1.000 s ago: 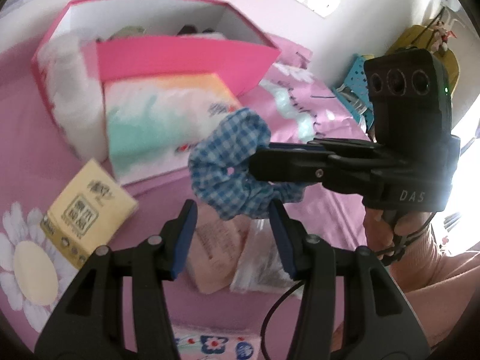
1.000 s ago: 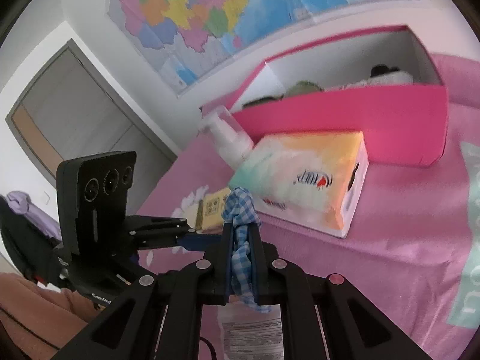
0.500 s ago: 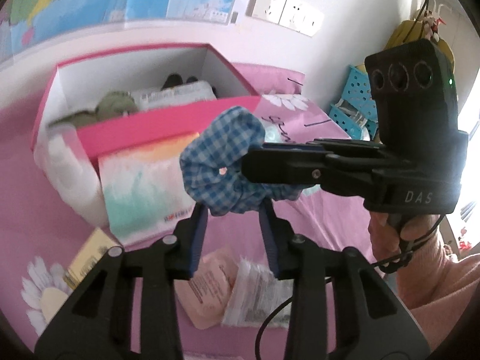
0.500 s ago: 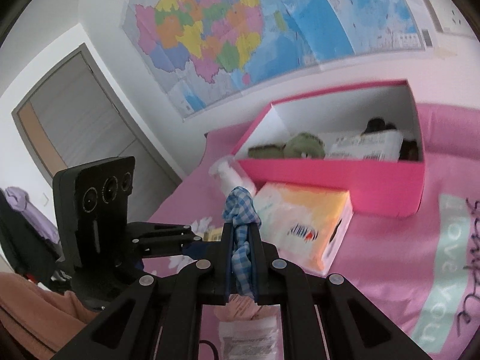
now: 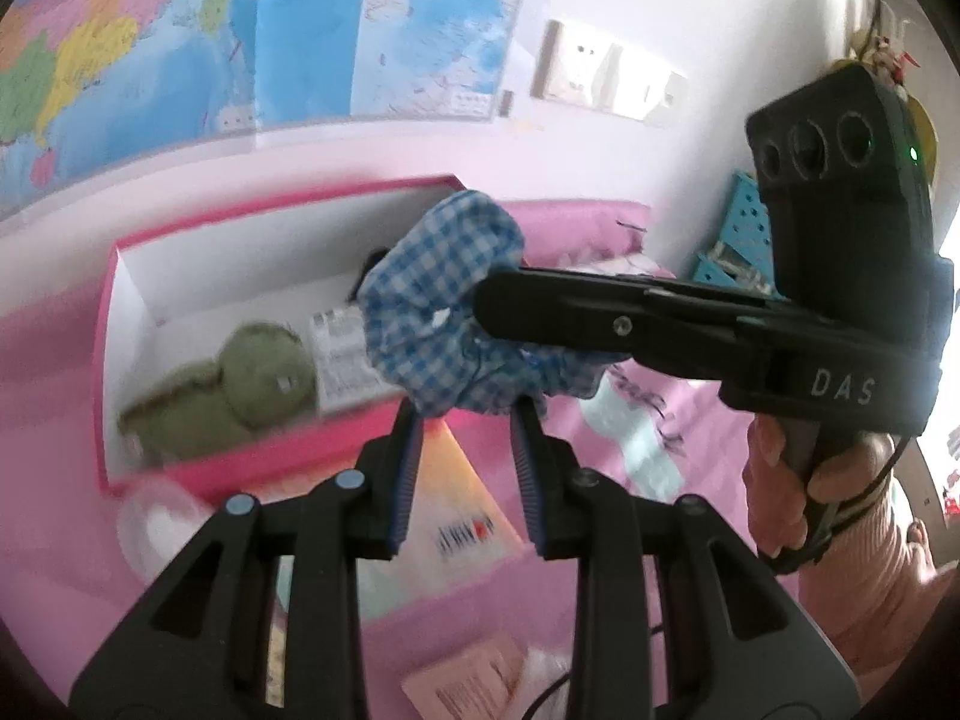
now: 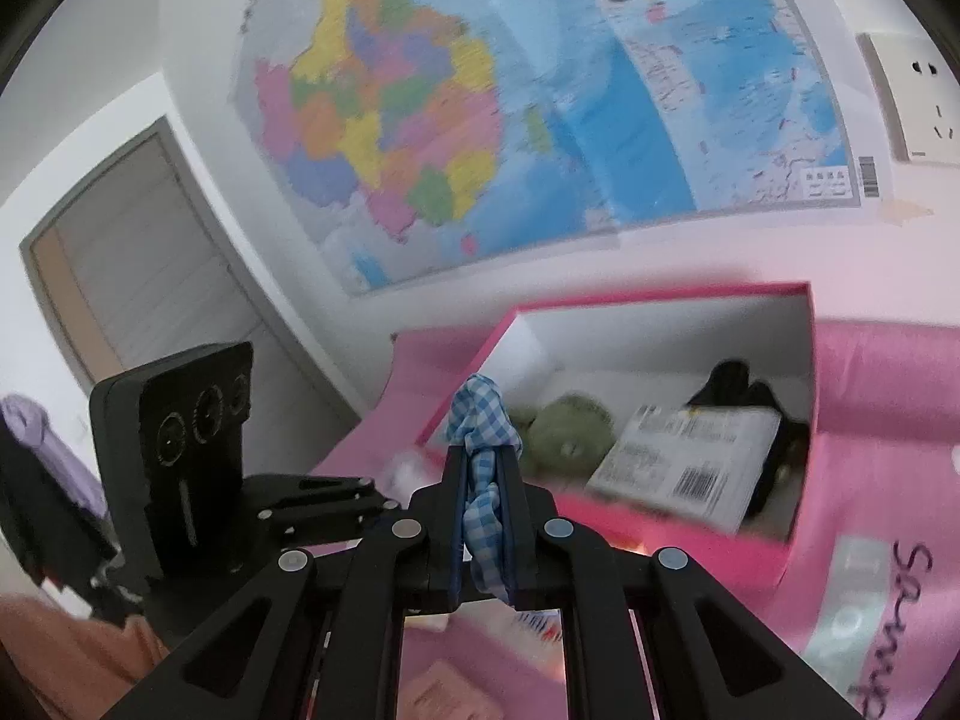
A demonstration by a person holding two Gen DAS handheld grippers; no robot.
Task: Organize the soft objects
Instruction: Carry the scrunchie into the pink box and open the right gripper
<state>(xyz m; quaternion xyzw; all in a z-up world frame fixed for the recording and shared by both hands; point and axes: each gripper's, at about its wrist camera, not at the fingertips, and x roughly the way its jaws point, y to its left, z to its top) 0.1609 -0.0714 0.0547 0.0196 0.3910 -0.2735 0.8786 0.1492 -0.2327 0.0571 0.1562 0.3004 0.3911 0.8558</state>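
Inside the pink box (image 6: 678, 528): one green plush (image 6: 567, 429), one white packet (image 6: 690, 465), one black item (image 6: 729, 384).

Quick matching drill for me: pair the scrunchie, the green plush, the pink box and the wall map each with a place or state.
1. blue checked scrunchie
2. green plush
3. pink box
4. wall map

a. lies inside the box
b. hangs above the bed
c. clamped in the right tool
d. stands open, no lid on

Pairs: 1-c, 2-a, 3-d, 4-b
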